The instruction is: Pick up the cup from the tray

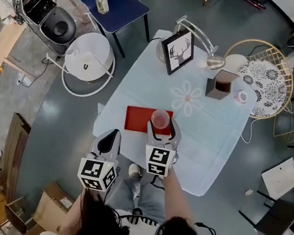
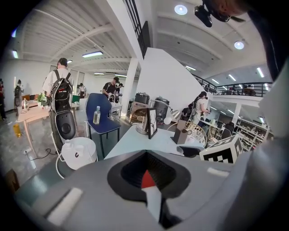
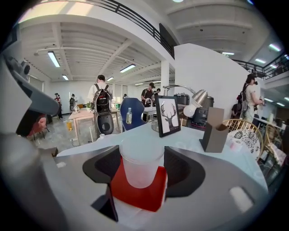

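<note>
A translucent plastic cup (image 1: 160,117) stands over the right end of a red tray (image 1: 137,119) near the front edge of the white-clothed table (image 1: 199,133). My right gripper (image 1: 162,126) reaches in from the front, one jaw on each side of the cup. In the right gripper view the cup (image 3: 141,167) fills the gap between both pads, with the red tray (image 3: 135,195) beneath it; whether it is lifted I cannot tell. My left gripper (image 1: 113,133) hangs off the table's front left edge, shut and empty. Through a slit between its jaws, the left gripper (image 2: 148,175) view shows a bit of red.
Further back on the table stand a framed deer picture (image 1: 177,51), a desk lamp (image 1: 208,56), a brown box holder (image 1: 220,86) and a small tape roll (image 1: 241,96). A wicker chair (image 1: 275,62) is at the right, a blue chair (image 1: 115,2) and a white jug (image 1: 87,56) at the left.
</note>
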Available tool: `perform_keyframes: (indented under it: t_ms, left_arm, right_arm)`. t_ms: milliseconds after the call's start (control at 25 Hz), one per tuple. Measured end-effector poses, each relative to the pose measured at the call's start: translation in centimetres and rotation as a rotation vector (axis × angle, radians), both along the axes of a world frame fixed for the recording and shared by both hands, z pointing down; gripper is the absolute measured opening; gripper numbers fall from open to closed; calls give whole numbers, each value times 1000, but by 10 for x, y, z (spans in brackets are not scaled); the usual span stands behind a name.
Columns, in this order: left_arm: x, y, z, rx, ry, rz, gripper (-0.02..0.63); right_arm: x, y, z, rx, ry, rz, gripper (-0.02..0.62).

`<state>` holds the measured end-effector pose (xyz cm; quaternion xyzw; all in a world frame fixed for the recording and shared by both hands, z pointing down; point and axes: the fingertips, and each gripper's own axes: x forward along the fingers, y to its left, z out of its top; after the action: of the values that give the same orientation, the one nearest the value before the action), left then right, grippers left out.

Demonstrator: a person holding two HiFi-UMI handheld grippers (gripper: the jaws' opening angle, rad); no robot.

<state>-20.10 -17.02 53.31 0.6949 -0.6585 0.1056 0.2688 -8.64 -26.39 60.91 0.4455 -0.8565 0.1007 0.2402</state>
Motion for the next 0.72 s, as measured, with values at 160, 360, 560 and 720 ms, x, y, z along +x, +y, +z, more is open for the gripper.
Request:
perform_keyframes:
  t_ms: [160,360,560,720]
  left_arm:
    - [24,-9,-3,17,6,56,0]
    - [54,-19,-2,18,14,121,0]
    - [90,-29,-2,20,15,198,0]
    - [112,-34,-3,24,15,243,0]
  right_arm:
    - [41,-10,-16,42,6,83,327]
    - [95,-18,-20,63,26,182,325]
    - [141,-20,-19,69,47,253,325]
    - [168,-19,-13,62,49,301,325]
